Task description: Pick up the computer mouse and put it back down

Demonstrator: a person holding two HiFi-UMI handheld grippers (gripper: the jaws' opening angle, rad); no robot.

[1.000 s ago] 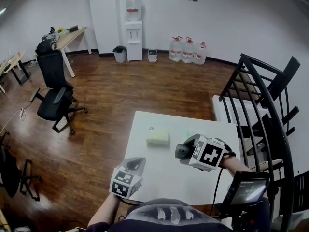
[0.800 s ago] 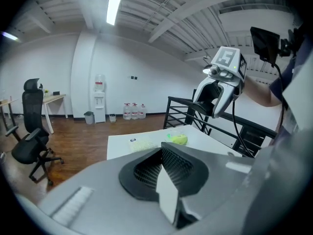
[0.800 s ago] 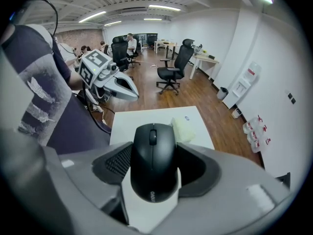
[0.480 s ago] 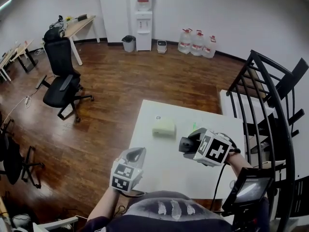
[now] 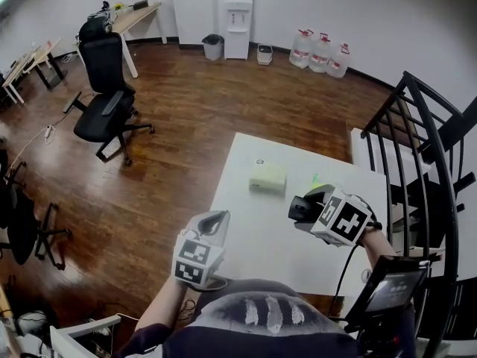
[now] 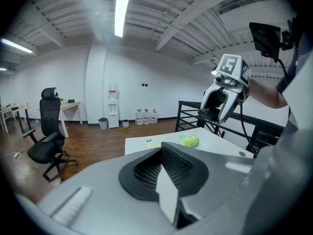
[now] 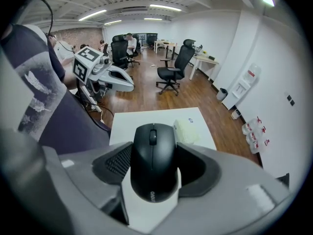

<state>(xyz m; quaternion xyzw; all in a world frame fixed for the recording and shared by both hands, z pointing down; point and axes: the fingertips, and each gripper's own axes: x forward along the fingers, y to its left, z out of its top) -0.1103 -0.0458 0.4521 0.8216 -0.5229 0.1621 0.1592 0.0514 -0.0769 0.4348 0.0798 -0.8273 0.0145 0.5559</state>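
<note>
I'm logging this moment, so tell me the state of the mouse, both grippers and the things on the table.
right gripper: shut on the computer mouse
computer mouse: held clear of the table
left gripper: jaws together, empty
pale yellow pack: lying flat on the table
small green object: resting on the table
</note>
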